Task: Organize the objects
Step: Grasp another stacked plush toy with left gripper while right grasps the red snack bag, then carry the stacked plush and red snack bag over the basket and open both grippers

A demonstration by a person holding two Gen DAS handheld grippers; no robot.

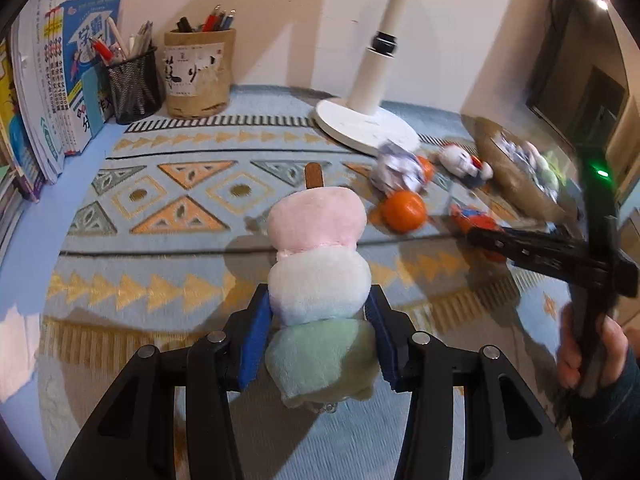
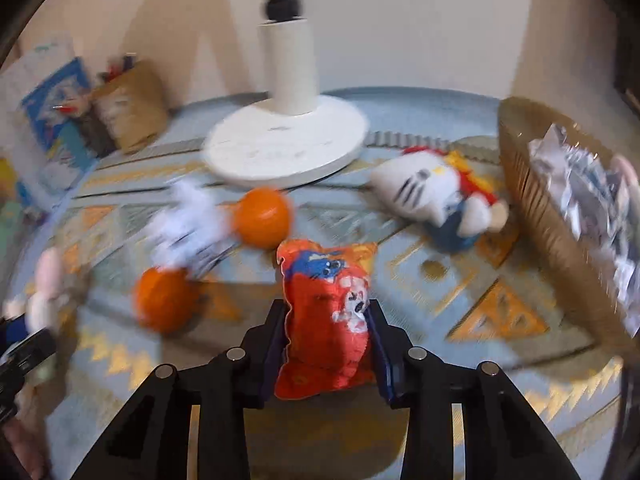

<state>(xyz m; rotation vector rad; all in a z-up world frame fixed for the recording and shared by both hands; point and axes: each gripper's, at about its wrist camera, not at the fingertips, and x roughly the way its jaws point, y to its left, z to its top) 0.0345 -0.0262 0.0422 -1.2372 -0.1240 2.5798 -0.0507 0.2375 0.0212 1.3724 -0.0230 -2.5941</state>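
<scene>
Left gripper clamping dango plush, right gripper pinching snack packet — print unreadable

Plain cream wall behind white lamp stand. Under stand's round base, blue patterned rug with orange triangles and diamonds. Left of stand, against wall: brown pen holder, black mesh pen cup, row of upright books. Right of stand: dark screen, bright light spot above.

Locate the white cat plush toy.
Right wrist view, right of centre: white cat plush toy lies on the patterned rug, between the white round lamp base and woven basket.
</scene>
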